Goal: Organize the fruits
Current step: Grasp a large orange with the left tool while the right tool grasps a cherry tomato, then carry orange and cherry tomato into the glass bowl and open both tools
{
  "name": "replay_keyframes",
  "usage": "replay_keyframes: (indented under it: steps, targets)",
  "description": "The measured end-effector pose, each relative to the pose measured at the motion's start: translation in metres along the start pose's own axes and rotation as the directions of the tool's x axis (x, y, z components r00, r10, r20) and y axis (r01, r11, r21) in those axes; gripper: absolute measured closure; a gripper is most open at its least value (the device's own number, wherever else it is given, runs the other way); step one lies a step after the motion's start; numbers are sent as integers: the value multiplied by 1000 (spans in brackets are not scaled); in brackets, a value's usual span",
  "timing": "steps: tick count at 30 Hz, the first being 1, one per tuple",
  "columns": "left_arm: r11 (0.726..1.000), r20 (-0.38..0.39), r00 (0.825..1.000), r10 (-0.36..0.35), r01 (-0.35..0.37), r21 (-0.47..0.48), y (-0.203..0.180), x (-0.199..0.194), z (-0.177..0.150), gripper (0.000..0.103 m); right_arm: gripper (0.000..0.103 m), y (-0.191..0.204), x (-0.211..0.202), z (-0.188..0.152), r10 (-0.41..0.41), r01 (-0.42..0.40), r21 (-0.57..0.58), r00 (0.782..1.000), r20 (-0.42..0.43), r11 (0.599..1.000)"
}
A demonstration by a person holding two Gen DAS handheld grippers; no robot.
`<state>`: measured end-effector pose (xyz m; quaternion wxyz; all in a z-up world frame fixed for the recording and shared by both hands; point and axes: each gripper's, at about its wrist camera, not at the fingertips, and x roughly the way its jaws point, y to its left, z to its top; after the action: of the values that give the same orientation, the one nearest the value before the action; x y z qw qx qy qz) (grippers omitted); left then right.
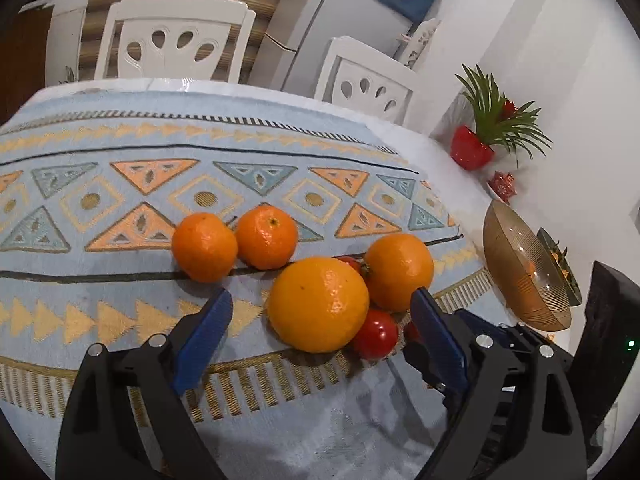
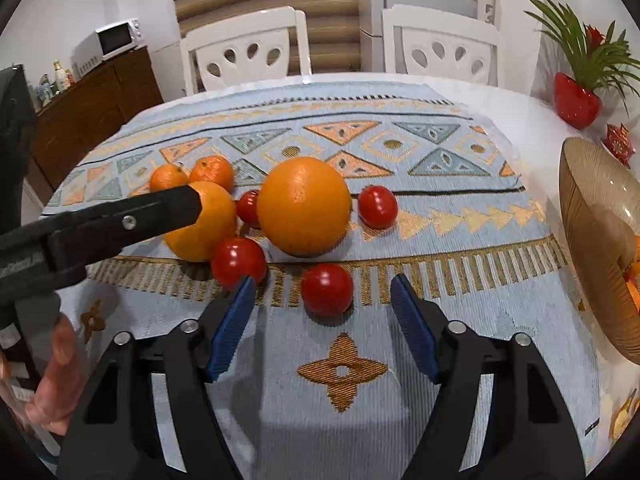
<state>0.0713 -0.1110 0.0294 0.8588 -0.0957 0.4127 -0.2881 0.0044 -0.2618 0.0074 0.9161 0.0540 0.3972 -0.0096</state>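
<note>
Fruit lies loose on a patterned cloth [image 1: 100, 308]. In the left wrist view my left gripper [image 1: 322, 322] is open, its blue fingers on either side of a large orange [image 1: 318, 304]. A second orange [image 1: 400, 272], two mandarins [image 1: 204, 246] [image 1: 266, 242] and a red tomato [image 1: 374, 334] lie around it. In the right wrist view my right gripper [image 2: 323, 298] is open, with a red tomato [image 2: 327, 289] between its fingertips. A large orange [image 2: 304, 205], three more tomatoes [image 2: 239, 261] [image 2: 377, 206] [image 2: 249, 208] and the left gripper's arm [image 2: 100, 224] lie beyond.
A ribbed amber glass bowl [image 1: 520, 272] [image 2: 592, 260] stands at the table's right edge with orange pieces inside. A red vase with a green plant [image 1: 472, 148] [image 2: 576, 100] stands behind it by the wall. Two white chairs [image 2: 244, 52] stand at the far side.
</note>
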Motion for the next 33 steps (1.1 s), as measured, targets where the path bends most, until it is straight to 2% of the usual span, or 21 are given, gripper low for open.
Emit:
replay_keyframes:
  steps: [5,8,9,11,13,15,16,22,24,28,33]
  targets:
    - [999,-53,998,32,-33,-31,4,14,-2,15,45,-1,7,-1,-17,17,2,999,-34,1000]
    - [998,-77,996,44,-47,-40,6,21,-3,15,59,0,12,-1,-15,16,1,998,-55,1000]
    - [998,-75,996,50,-53,-37,6,21,-3,16,67,0,13,0,-22,22,-2,998,-61,1000]
    - [998,-74,996,56,-58,-27,4,22,-4,22,73,1,12,-1,-22,21,-11,998,-55,1000]
    - [998,-71,995,65,-67,-17,2,22,-4,27,73,2,12,-1,-23,22,-15,998,-53,1000]
    - [998,-68,996,63,-63,-10,1,22,-4,37,73,1,11,-2,-18,18,-13,998,-52,1000]
    - [998,-66,996,55,-56,-6,-1,23,-4,46,73,0,11,-2,-13,13,-7,999,-50,1000]
    - [996,-33,996,77,-76,43,-10,14,-7,47,74,-6,-1,-2,9,-9,23,1000,2,1000]
    - [995,-3,997,77,-77,63,-15,6,-10,47,74,-9,-13,-2,28,-29,32,998,51,999]
    - [992,49,995,82,-86,97,-29,-10,-10,47,74,-21,-31,-3,62,-69,74,994,92,995]
    - [981,88,994,61,-76,181,-74,-35,-4,47,74,-60,-75,-5,36,-63,157,985,167,986]
